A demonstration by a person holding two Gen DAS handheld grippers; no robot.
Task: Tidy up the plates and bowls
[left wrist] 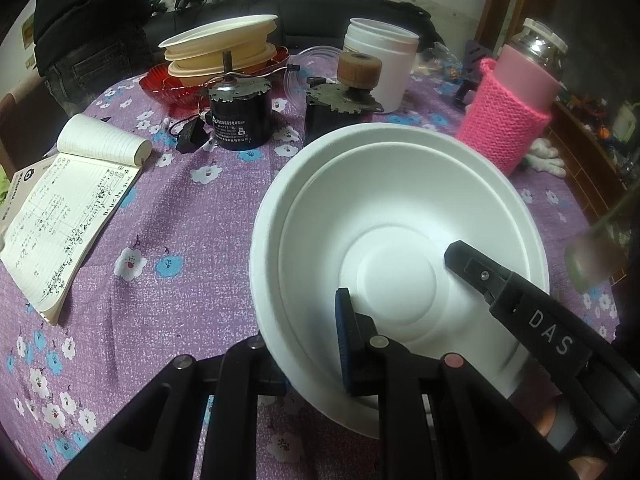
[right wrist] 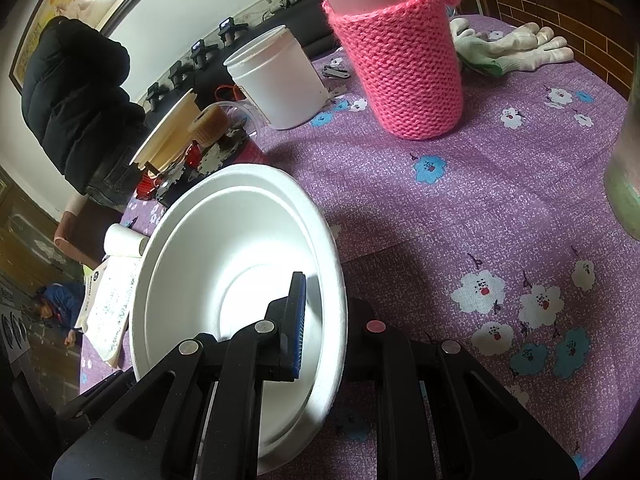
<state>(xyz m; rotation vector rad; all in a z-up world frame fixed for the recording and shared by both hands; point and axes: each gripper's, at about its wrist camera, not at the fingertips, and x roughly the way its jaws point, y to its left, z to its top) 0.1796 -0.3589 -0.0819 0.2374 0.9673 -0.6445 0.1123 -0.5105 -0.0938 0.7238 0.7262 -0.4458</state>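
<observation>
A white bowl (left wrist: 392,208) with a stepped inner rim is tilted above the purple flowered tablecloth (left wrist: 180,240). My left gripper (left wrist: 308,328) is shut on its near-left rim: the blue pad (left wrist: 346,340) lies inside, the other finger is hidden behind the wall. My right gripper (right wrist: 330,304) is shut on the bowl (right wrist: 224,232) at its right rim, one pad (right wrist: 298,320) inside and one finger outside. In the left wrist view that gripper's black finger (left wrist: 480,276) reaches into the bowl. Cream plates (left wrist: 224,44) are stacked in a red dish (left wrist: 160,84) at the back.
An open notebook (left wrist: 72,200) lies at the left. Two small motors (left wrist: 236,120) and a white jar (left wrist: 380,60) stand behind the bowl. A bottle in a pink knitted sleeve (right wrist: 404,68), white gloves (right wrist: 516,48) and a glass (right wrist: 628,168) stand to the right. A person in black (left wrist: 88,20) stands beyond the table.
</observation>
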